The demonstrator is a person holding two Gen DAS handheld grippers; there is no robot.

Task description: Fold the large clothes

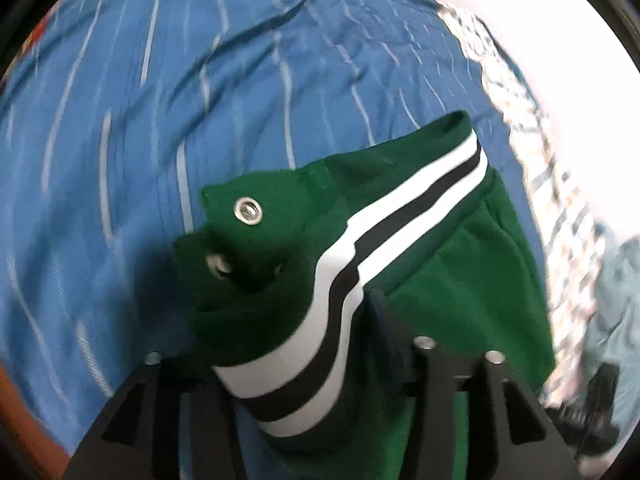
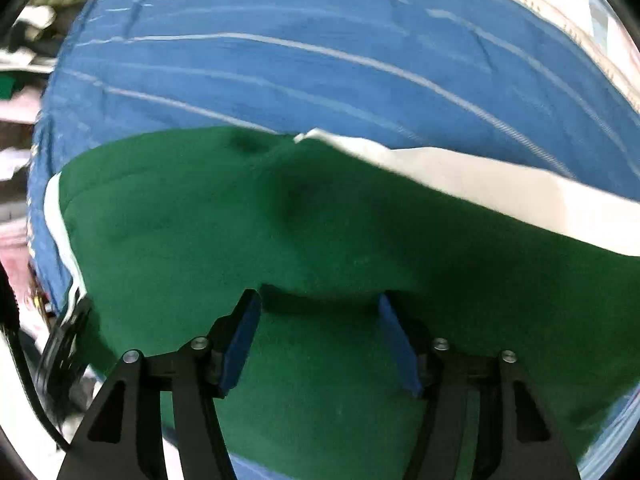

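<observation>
A green jacket with white and black ribbed bands and metal snaps [image 1: 248, 211] lies on a blue striped bed sheet [image 1: 140, 120]. In the left wrist view my left gripper [image 1: 320, 320] is shut on the jacket's striped ribbed band [image 1: 320, 320], which bunches between the fingers and hides the left pad. In the right wrist view the green jacket body [image 2: 240, 220] with its white sleeve [image 2: 480, 184] spreads flat. My right gripper [image 2: 318, 320] is open above the green cloth, blue pads [image 2: 240, 344] apart.
The blue sheet [image 2: 320, 60] covers the bed on all sides. A patterned edge [image 1: 540, 168] and white wall lie at the right of the left wrist view. Cluttered clothes [image 2: 40, 8] lie off the bed's left side in the right wrist view.
</observation>
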